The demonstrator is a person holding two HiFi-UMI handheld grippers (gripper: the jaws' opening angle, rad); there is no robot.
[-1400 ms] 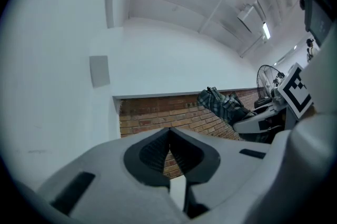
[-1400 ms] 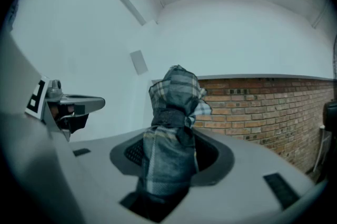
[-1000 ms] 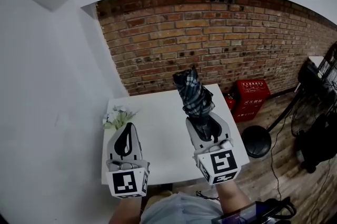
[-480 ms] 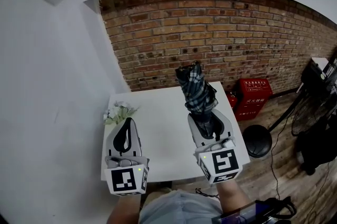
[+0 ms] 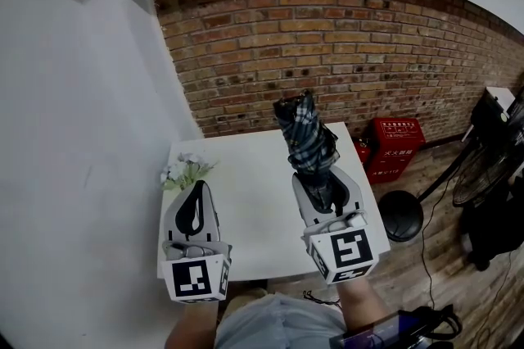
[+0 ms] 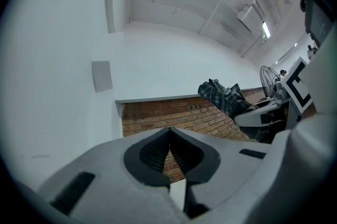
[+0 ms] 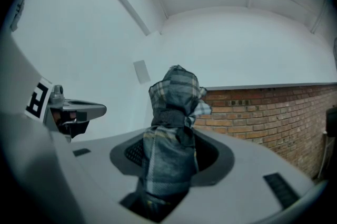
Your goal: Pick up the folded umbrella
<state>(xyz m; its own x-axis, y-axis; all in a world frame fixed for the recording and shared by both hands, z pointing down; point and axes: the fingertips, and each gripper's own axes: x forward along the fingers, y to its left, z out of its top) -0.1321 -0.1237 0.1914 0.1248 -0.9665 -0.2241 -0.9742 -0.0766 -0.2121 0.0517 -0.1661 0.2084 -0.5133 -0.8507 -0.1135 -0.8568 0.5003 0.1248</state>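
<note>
Head view: my right gripper (image 5: 326, 190) is clamping the folded umbrella (image 5: 304, 134), holding it in the air above the white table (image 5: 254, 175). Pickup is looking done, nothing left. My left gripper (image 5: 196, 190) is hovering closed, empty.

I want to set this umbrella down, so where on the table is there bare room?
The table's middle is bare, between the left gripper and right gripper, through to the far edge by the brick wall. Crowded: flowers at the far left corner; the held umbrella hangs over the right side.
</note>
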